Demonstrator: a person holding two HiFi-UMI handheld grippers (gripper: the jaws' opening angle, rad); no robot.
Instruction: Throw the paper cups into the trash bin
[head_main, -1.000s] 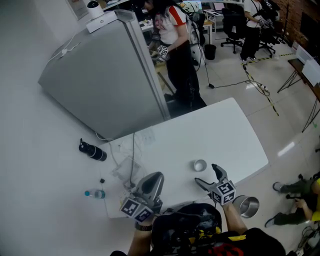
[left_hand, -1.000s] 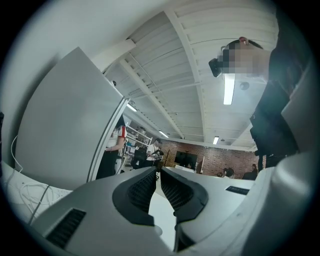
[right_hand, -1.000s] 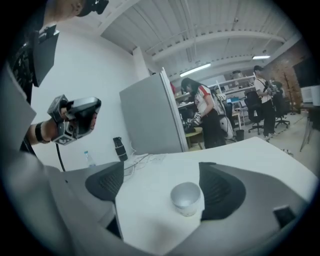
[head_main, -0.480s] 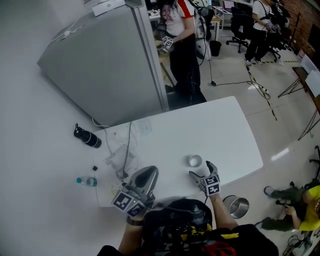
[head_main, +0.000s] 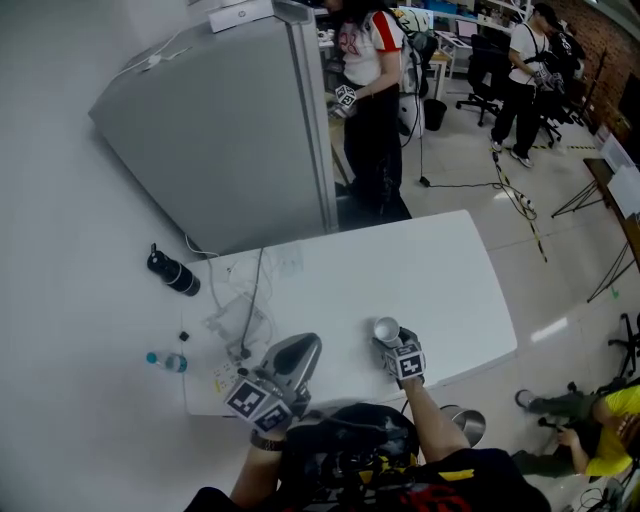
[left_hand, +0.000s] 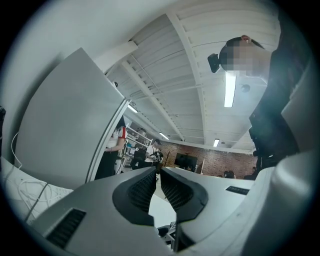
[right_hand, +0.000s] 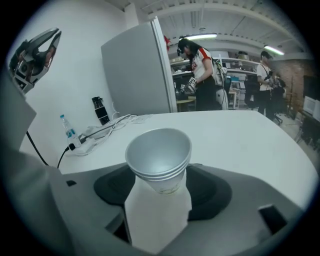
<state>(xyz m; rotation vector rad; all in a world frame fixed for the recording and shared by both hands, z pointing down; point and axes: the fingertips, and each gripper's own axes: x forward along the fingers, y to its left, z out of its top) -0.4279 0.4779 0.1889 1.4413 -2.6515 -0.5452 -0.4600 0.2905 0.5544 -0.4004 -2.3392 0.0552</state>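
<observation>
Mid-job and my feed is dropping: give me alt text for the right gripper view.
A stack of white paper cups with silvery insides stands upright on the white table between the right gripper's tongs, which are closing around it. Behind it are a tall grey panel, white cables and a small clear bottle.

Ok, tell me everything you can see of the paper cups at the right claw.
The paper cups are a nested stack with several rims layered at the top, white outside and silvery grey inside, with faint print low on the wall. They stand upright, mouth up and undented, on the white table near its front edge. The right claw straddles them, its jaws closing on either side; no firm pressing shows yet.
</observation>
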